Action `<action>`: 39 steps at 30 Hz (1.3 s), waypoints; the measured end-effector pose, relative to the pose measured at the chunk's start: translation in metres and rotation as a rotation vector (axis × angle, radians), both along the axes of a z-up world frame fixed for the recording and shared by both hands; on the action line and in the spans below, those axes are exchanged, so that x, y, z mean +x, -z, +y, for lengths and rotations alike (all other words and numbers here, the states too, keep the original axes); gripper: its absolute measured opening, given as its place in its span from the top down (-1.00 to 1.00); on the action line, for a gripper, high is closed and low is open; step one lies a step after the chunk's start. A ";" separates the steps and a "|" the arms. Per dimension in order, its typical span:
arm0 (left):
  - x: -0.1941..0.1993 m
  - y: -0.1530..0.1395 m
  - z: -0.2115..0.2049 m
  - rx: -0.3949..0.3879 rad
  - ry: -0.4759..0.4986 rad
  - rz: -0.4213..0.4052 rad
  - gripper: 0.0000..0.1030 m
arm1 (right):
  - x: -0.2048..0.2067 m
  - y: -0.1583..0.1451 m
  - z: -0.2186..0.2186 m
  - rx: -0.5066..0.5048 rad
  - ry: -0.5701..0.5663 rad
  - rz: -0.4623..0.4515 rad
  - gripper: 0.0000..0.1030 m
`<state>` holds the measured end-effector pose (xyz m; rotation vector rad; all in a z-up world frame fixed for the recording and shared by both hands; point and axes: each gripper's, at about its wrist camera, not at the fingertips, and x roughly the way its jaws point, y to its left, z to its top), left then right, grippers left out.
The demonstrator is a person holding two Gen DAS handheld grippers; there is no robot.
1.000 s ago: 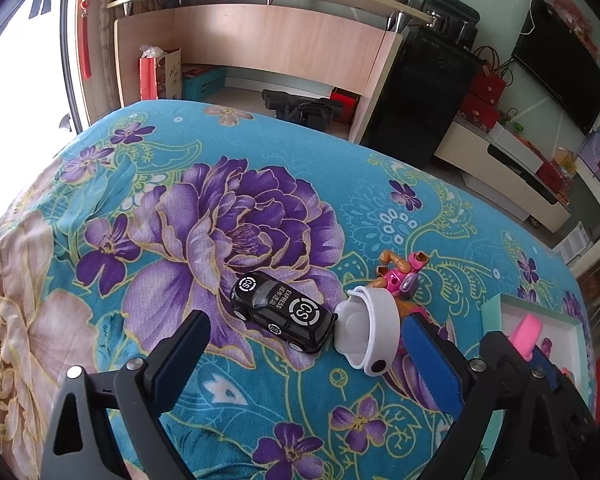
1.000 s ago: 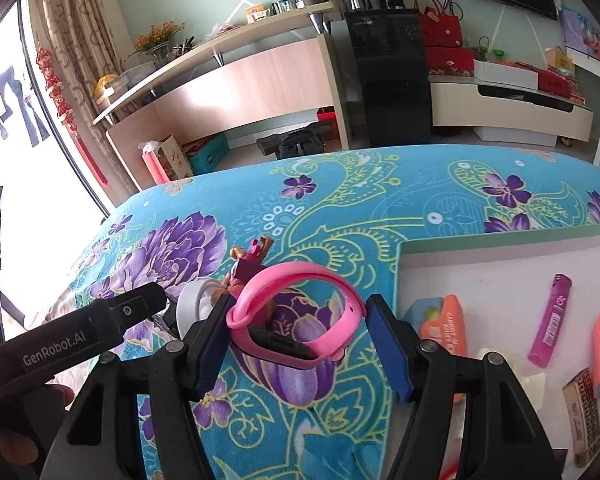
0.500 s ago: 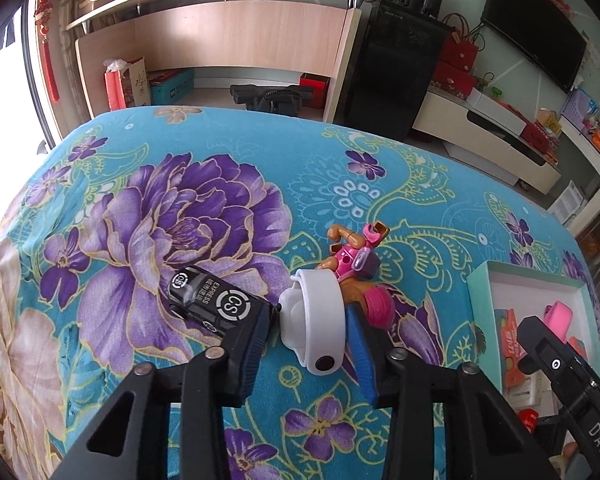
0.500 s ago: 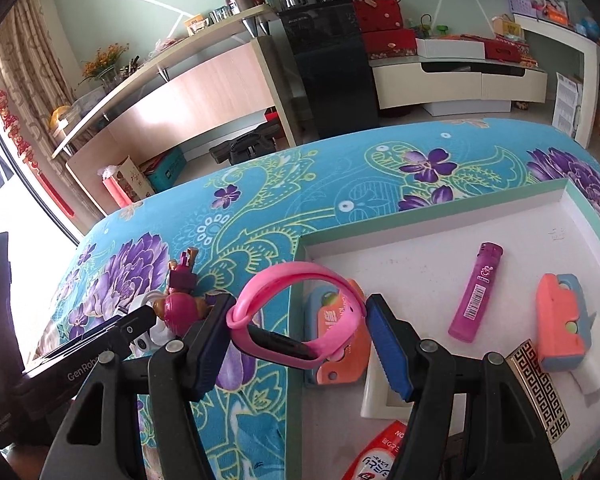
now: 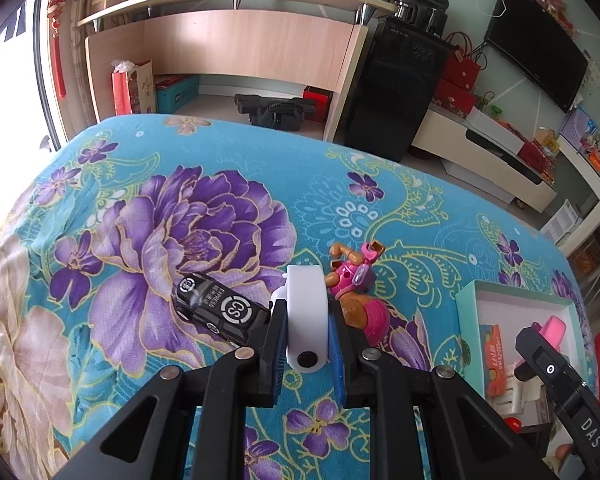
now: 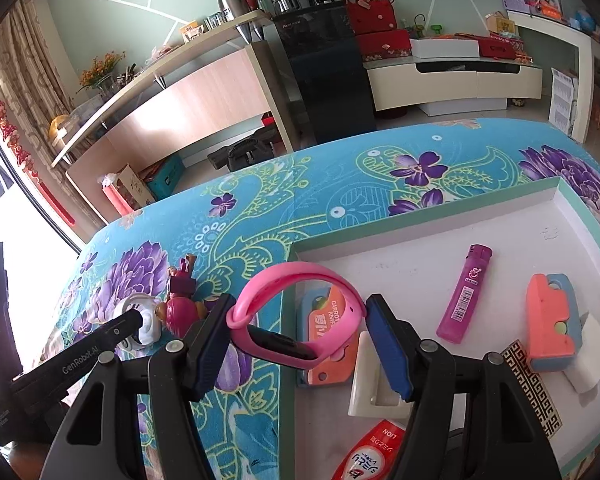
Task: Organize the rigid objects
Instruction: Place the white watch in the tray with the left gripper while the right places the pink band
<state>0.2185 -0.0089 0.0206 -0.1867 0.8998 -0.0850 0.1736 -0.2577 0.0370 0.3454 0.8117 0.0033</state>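
Observation:
My left gripper [image 5: 307, 330] is shut on a white ring-shaped object [image 5: 305, 312] that rests on the floral cloth. A black toy car [image 5: 216, 309] lies just left of it and a pink toy dog [image 5: 354, 290] just right. My right gripper [image 6: 298, 334] is shut on a pink wristband [image 6: 296, 312] and holds it above the left edge of the green-rimmed white tray [image 6: 420, 196]. The right gripper also shows in the left wrist view [image 5: 540, 344], over the tray [image 5: 466, 304].
The tray holds a purple lighter [image 6: 466, 300], an orange and blue toy [image 6: 552, 336], an orange card [image 6: 328, 344], a white holder [image 6: 370, 384], a red tube [image 6: 376, 452] and a patterned card [image 6: 530, 388]. The floral tablecloth [image 5: 172, 216] covers the table.
My left gripper has moved in and closed on the white ring. My right gripper has carried the pink wristband rightward from over the cloth to the tray's edge.

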 end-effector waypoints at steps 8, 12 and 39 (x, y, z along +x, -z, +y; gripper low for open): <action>-0.016 -0.038 -0.012 -0.020 0.048 -0.107 0.61 | -0.009 -0.010 -0.022 -0.048 0.075 -0.002 -0.32; -0.020 -0.047 -0.030 -0.021 0.104 -0.126 0.61 | -0.017 -0.011 -0.047 -0.062 0.157 0.026 -0.32; -0.062 -0.021 -0.200 0.083 0.528 -0.072 0.61 | -0.050 -0.007 -0.125 -0.053 0.363 0.098 -0.35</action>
